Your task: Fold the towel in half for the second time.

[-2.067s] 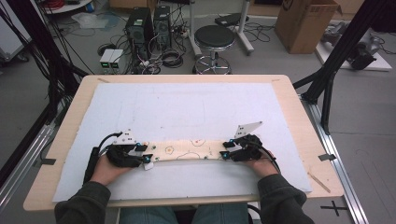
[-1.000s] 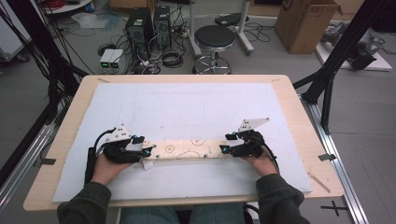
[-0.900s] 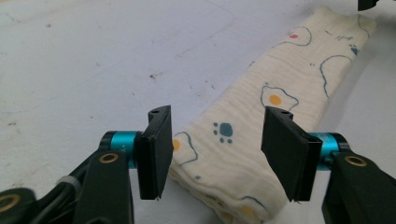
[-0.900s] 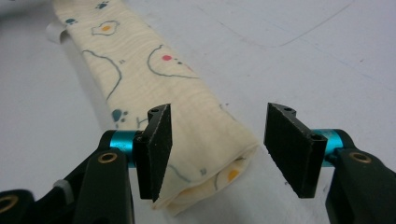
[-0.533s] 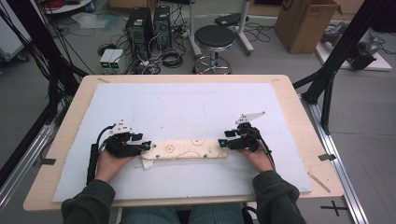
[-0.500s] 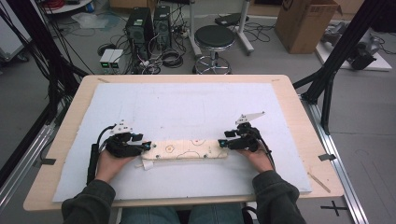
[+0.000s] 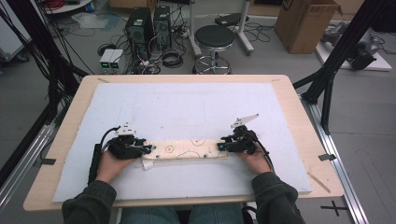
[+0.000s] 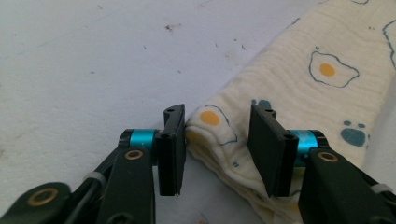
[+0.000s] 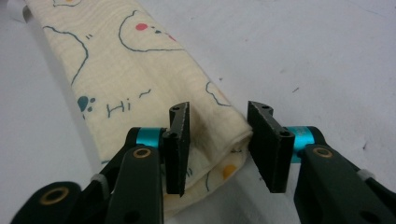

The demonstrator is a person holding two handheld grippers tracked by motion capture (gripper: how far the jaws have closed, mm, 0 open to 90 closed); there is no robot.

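Even, diffuse light from overhead lit the high view, with no glare on the white sheet (image 7: 196, 112) covering the bench (image 7: 299, 121) and only faint shadows under the hands. That picture was soft and slightly grainy. In both gripper views the folded cloth (image 8: 289, 93) was sharp near the fingers (image 8: 170, 149), softening toward the far edge; short dark shadows fell beneath the fingers.
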